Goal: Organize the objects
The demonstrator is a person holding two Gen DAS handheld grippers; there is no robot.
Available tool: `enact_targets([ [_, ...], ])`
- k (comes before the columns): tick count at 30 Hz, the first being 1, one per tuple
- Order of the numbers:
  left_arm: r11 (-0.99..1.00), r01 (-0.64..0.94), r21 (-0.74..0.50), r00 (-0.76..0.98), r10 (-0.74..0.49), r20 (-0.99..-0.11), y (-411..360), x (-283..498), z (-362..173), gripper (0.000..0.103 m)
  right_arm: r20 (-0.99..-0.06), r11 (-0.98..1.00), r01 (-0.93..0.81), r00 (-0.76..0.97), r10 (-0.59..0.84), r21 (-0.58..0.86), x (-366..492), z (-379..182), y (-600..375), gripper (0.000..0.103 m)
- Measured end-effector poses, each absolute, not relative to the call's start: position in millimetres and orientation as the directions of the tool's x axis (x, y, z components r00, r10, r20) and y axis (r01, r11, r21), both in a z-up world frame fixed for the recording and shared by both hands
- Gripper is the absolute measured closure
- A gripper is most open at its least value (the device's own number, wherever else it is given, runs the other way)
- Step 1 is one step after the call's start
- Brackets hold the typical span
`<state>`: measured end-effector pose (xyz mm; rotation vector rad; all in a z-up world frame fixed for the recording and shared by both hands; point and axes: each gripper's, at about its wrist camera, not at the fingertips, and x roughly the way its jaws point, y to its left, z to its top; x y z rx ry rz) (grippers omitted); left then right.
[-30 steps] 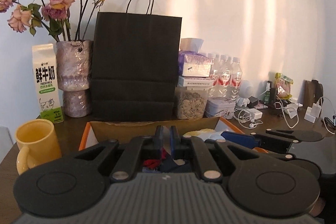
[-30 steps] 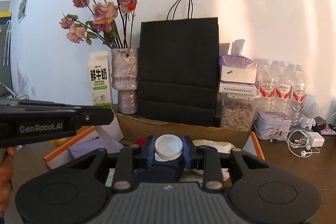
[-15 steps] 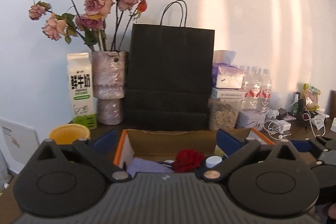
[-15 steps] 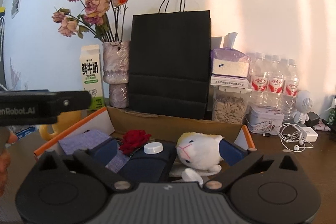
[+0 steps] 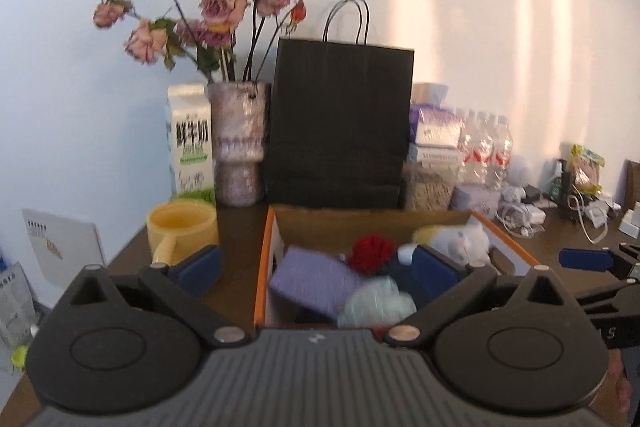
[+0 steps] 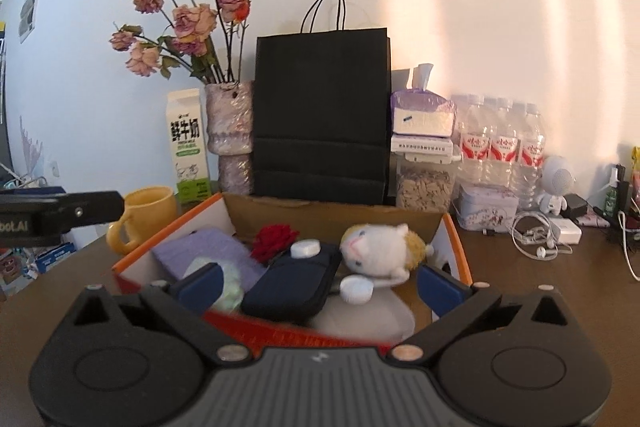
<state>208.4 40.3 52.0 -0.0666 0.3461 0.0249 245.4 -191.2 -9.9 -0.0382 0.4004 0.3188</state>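
An open cardboard box with orange edges [image 5: 262, 267] [image 6: 460, 247] stands on the dark table. It holds a purple block [image 5: 312, 281] [image 6: 208, 251], a red rose [image 5: 370, 253] [image 6: 274, 241], a navy pouch [image 6: 292, 283] with a white cap [image 6: 305, 248] on it, a pale green item [image 5: 376, 303], and a white plush cat [image 6: 380, 251] [image 5: 460, 241]. My left gripper [image 5: 316, 269] is open and empty, held above the box's near left side. My right gripper [image 6: 318, 285] is open and empty above the box's near edge.
A yellow mug [image 5: 182, 227] [image 6: 146, 211] stands left of the box. Behind are a milk carton [image 5: 190, 143], a vase of dried roses [image 5: 238, 143], a black paper bag [image 5: 340, 119], a seed jar [image 6: 424, 187], water bottles [image 6: 500, 143], a tin [image 6: 486, 207] and cables [image 6: 536, 235].
Both grippers opened and pulled back up from the box. The right one let go of the white cap, which now lies on the navy pouch. The left view swung left.
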Motion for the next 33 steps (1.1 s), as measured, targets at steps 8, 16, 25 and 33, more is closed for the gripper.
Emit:
enact_targets([
  [8,0.995,-0.07,-0.071,0.9,0.033,-0.435,46,169,31,0.0,-0.424,0.948,-0.317,0.855,0.299,0.03,202,-13,-194,0.0],
  [16,0.995,-0.073,-0.068,0.896,0.035,-0.442,46,146,30,0.0,-0.421,0.946,-0.323,0.854,0.306,0.033,181,-11,-195,0.0],
  [25,0.996,-0.069,-0.064,0.897,0.034,-0.44,44,139,32,0.0,-0.417,0.946,-0.323,0.856,0.306,0.033,174,-8,-196,0.0],
  [33,0.997,-0.062,-0.055,0.898,0.031,-0.439,39,134,32,0.0,-0.417,0.946,-0.323,0.856,0.307,0.033,173,-8,-196,0.0],
])
